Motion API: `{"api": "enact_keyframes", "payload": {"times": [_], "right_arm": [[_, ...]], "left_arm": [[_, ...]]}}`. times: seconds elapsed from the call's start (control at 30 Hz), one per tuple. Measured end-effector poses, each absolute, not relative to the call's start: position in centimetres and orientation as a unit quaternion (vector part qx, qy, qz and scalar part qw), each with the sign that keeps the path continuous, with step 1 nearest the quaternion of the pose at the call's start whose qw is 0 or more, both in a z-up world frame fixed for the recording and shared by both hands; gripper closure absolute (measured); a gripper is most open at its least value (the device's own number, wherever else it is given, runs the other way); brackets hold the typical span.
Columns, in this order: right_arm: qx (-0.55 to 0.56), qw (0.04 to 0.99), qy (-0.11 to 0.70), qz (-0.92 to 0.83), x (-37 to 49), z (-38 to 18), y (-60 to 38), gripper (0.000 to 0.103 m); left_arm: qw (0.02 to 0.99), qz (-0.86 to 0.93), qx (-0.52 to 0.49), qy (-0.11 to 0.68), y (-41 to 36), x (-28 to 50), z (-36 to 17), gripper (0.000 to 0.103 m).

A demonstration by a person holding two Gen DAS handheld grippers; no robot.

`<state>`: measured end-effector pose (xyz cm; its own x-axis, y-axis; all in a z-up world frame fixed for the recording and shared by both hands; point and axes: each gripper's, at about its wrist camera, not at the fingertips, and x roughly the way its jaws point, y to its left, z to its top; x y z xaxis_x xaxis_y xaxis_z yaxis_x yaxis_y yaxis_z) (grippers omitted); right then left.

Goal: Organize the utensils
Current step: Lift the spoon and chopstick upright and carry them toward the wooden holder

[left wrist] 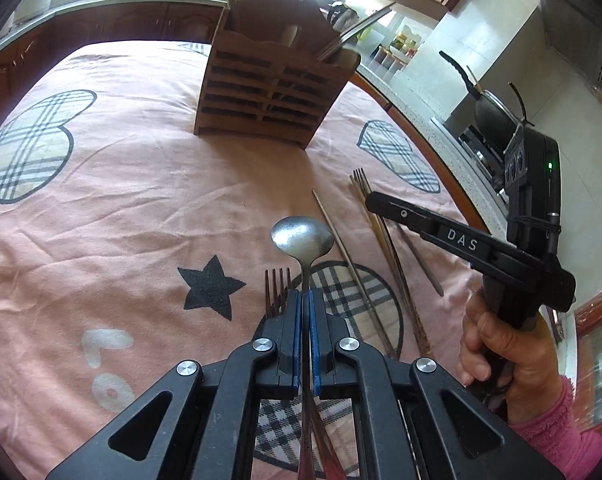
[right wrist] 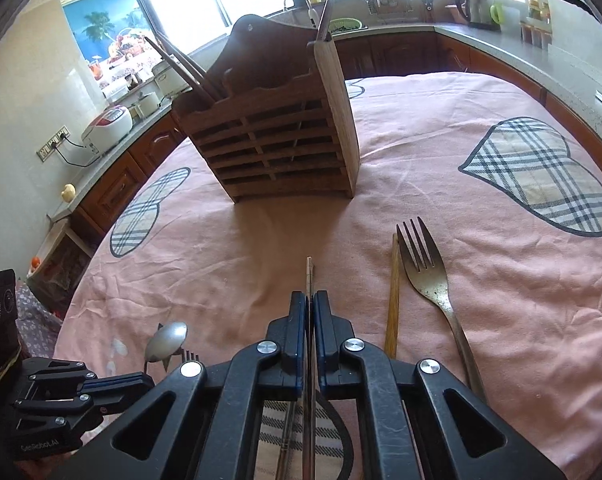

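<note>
Left tongs (left wrist: pixel 305 308) were clamped on a spoon (left wrist: pixel 302 236); right tongs (right wrist: pixel 309 312) gripped a metal chopstick (right wrist: pixel 309 276), facing the wooden holder (right wrist: pixel 277 136) on the bench (right wrist: pixel 441 168).

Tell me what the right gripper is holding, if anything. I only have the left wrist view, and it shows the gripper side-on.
Observer: The right gripper is shut on a thin metal chopstick. Its tip pokes out towards the wooden holder.
Operator: What lies to its right?
Observer: A metal fork lies flat on the pink cloth, tines towards the holder. A wooden chopstick lies close along the fork's left side.
</note>
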<state>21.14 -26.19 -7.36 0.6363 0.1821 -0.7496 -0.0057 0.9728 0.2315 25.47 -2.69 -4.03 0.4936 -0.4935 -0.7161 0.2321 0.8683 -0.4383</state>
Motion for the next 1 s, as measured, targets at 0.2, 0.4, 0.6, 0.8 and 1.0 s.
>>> {"api": "enact_keyframes", "payload": {"times": [0.2, 0.4, 0.6, 0.8, 1.0], "right_arm": [[0.119, 0.913, 0.386, 0.052, 19.6, -4.7, -26.4, 0.098], [0.124, 0.925, 0.356, 0.050, 18.4, -2.5, -26.5, 0.099], [0.121, 0.935, 0.330, 0.053, 17.4, -0.5, -26.3, 0.099], [0.121, 0.941, 0.311, 0.054, 16.6, 0.9, -26.1, 0.098], [0.117, 0.947, 0.295, 0.057, 15.9, 2.0, -25.7, 0.099]], "left_arm": [[0.871, -0.203, -0.174, 0.411, -0.6, 24.4, -1.6, 0.101], [0.886, -0.199, -0.191, 0.373, 1.2, 22.5, 0.4, 0.101], [0.890, -0.199, -0.205, 0.356, 2.6, 20.9, 1.6, 0.101], [0.888, -0.198, -0.224, 0.350, 3.5, 20.6, 1.9, 0.101], [0.887, -0.199, -0.233, 0.345, 4.0, 20.3, 2.2, 0.101]]}}
